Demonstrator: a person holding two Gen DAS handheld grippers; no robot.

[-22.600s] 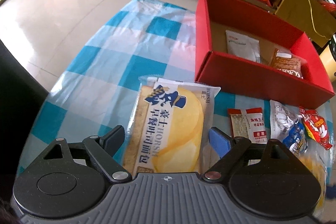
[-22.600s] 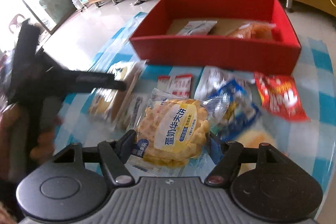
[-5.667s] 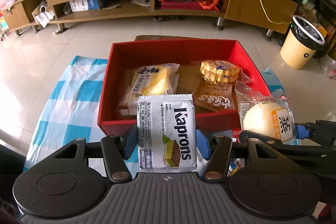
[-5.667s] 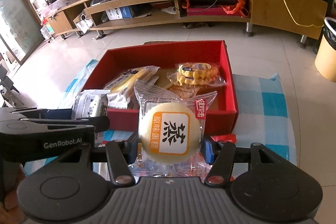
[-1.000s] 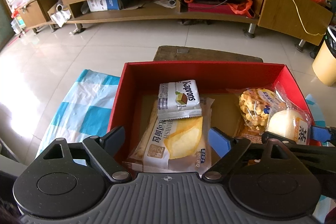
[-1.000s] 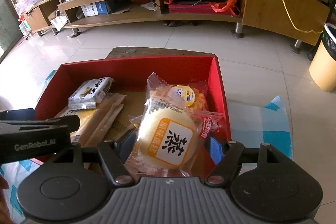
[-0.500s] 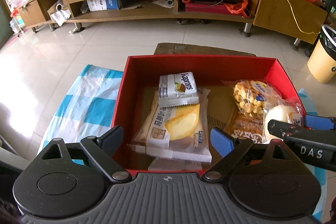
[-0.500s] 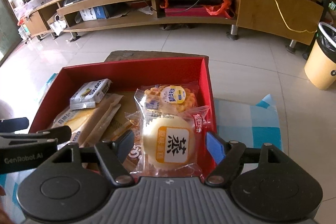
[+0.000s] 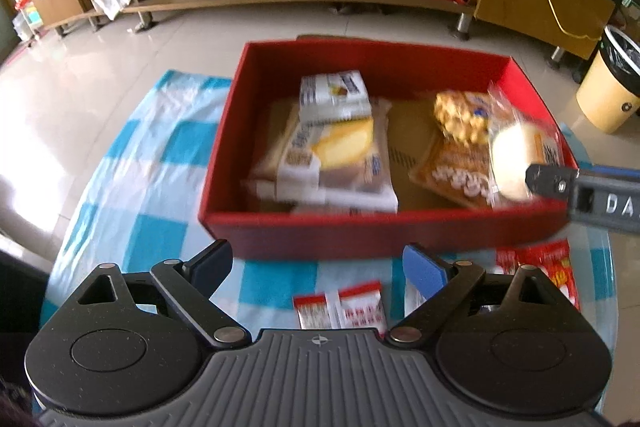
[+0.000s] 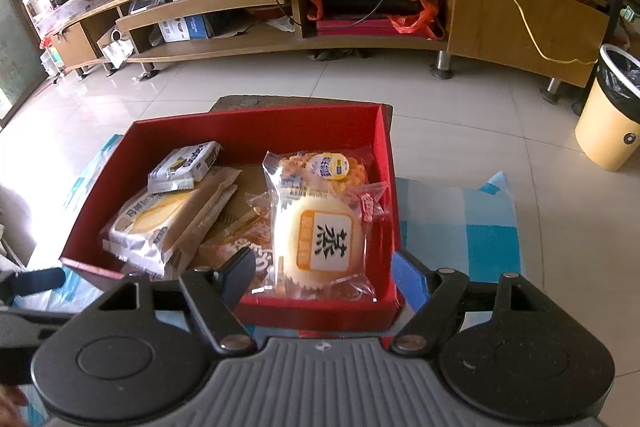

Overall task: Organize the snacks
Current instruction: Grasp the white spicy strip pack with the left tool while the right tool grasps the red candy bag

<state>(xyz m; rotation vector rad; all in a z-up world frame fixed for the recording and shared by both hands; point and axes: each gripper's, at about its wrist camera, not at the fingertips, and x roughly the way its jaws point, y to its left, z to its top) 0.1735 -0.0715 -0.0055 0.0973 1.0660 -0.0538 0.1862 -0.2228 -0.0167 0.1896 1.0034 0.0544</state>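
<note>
The red box [image 10: 384, 155] holds five packets, the steamed cake packet [image 10: 320, 239] against its right wall. Two red-and-white sachets [image 9: 340, 311] lie on the checked cloth [image 9: 160, 155] before it. The left gripper [image 9: 318, 267] and right gripper [image 10: 324, 273] both stand apart and empty, their jaws just having opened.

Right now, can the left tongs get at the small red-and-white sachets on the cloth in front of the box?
Probably yes. The left tongs are open and empty, and the red-and-white sachets lie flat on the checked cloth just below them, outside the red box, nothing on top.
</note>
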